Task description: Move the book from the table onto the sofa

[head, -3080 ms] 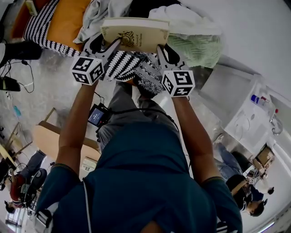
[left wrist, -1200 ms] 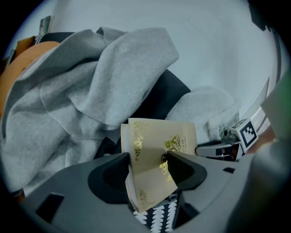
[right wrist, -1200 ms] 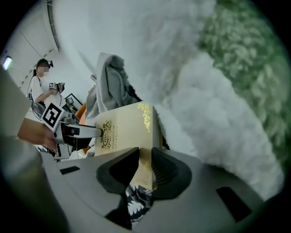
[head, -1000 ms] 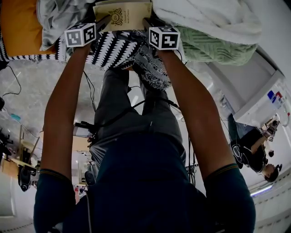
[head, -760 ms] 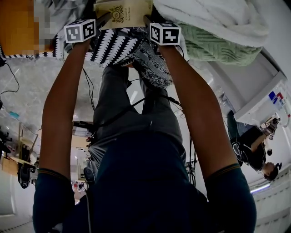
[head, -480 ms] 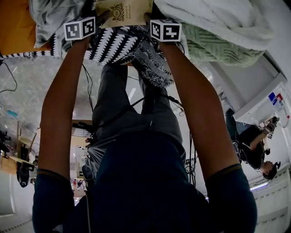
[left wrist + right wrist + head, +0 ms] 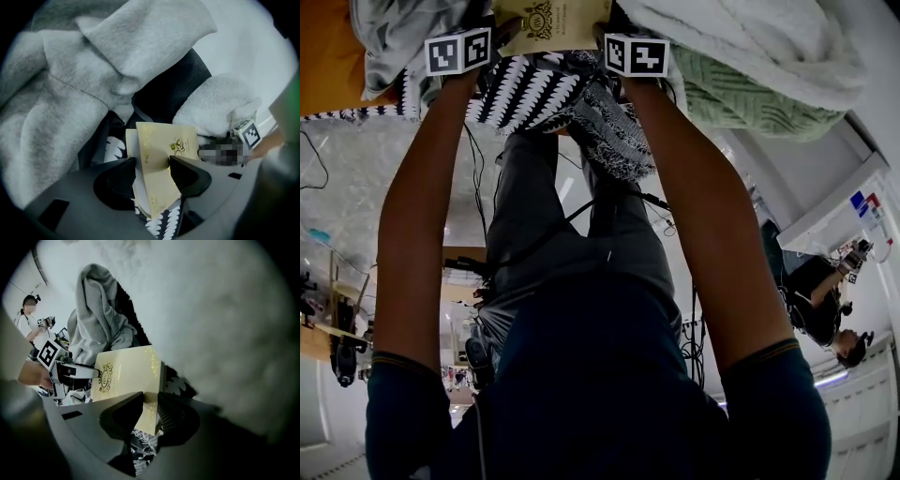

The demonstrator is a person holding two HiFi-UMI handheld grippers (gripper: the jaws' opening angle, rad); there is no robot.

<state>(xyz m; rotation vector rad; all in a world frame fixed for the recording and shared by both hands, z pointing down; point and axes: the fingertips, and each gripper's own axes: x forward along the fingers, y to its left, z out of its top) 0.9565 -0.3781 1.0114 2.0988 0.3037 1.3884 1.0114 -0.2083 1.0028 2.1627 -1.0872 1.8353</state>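
Your arms reach straight ahead, one tool on each side of the book (image 7: 165, 147).

Left tool (image 7: 152, 164): its jaws have just been closing and the book is between them. One pad is on the page block and the other on the cover, so it's gripping the book's left side.

Right tool (image 7: 149, 405): jaws narrow, clamped on the book's right edge near a corner.

The book is cream with a gold emblem, cover facing up, carried between both tools.

Just below it lies a black-and-white zigzag cloth (image 7: 525, 94). I can't tell whether the book touches the cloth.

To the book's left is a heaped grey fleece garment (image 7: 70, 93). To its right is a white fluffy blanket (image 7: 225, 324), with a green knit blanket (image 7: 741, 98) at that blanket's near edge.

An orange cushion (image 7: 328, 52) sits left of the grey garment.
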